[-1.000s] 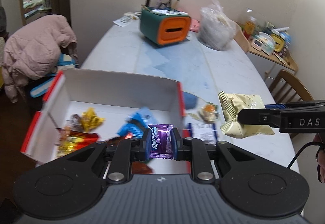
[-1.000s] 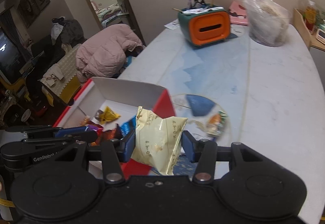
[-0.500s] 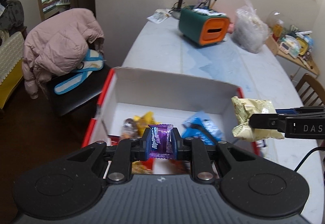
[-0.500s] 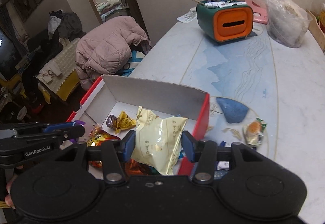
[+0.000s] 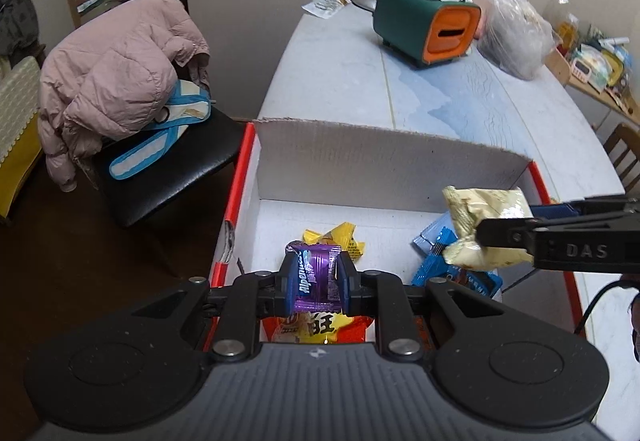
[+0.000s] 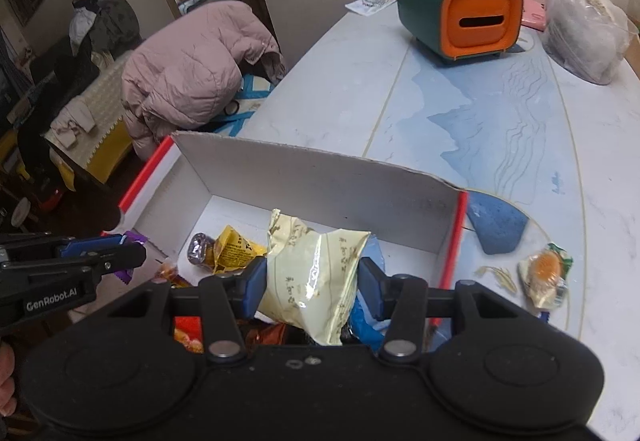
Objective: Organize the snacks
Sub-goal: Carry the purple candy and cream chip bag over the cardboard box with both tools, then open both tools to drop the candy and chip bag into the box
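Jaws of left gripper [image 5: 317, 283] clamp purple candy [image 5: 316, 281] above box [image 5: 384, 169].

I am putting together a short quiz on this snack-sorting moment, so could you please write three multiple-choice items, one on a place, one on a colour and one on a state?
1. Where does the small orange-centred snack lie?
A. inside the box
B. on the table, outside the box
C. on the chair

2. What colour is the candy wrapper between the left gripper's pads?
A. purple
B. green
C. white

3. What is the state of the right gripper?
A. open and empty
B. shut on a blue packet
C. shut on the pale yellow bag

Answers:
1 B: it rests on the table, right of the box's red edge.
2 A: the wrapper is shiny purple.
3 C: both pads press the bag's sides above the box.
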`<state>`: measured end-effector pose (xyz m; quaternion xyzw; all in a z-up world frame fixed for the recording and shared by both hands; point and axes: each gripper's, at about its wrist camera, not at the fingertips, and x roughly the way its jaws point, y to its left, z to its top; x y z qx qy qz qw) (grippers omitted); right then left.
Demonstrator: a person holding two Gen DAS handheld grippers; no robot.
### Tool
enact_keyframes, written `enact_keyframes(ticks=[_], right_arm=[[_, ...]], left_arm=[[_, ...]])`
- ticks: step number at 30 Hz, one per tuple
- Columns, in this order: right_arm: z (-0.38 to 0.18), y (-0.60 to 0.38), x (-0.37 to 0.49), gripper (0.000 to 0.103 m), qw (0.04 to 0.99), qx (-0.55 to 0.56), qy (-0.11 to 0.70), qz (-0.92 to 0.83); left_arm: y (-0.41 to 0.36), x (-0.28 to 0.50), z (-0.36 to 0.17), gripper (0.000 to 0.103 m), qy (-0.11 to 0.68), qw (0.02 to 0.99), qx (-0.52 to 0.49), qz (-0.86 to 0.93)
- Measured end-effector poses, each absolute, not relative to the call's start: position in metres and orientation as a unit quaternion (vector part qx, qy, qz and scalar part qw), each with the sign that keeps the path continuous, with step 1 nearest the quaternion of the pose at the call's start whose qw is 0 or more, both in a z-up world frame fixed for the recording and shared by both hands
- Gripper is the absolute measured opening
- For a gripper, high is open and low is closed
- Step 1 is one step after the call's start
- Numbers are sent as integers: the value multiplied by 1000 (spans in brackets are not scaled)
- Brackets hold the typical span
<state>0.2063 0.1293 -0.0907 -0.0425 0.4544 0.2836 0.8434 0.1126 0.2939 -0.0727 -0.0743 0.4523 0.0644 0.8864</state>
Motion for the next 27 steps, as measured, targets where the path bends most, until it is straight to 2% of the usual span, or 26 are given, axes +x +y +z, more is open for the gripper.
enact_keyframes(ticks=[20, 27], right_arm=[[-120, 149, 225, 50, 827, -60, 491, 269], [-116, 148, 221, 56, 825, -60, 491, 274]], left_arm=[[287, 136, -105, 20, 501, 863, -42, 49], [283, 130, -101, 22, 495, 866, -46, 45]])
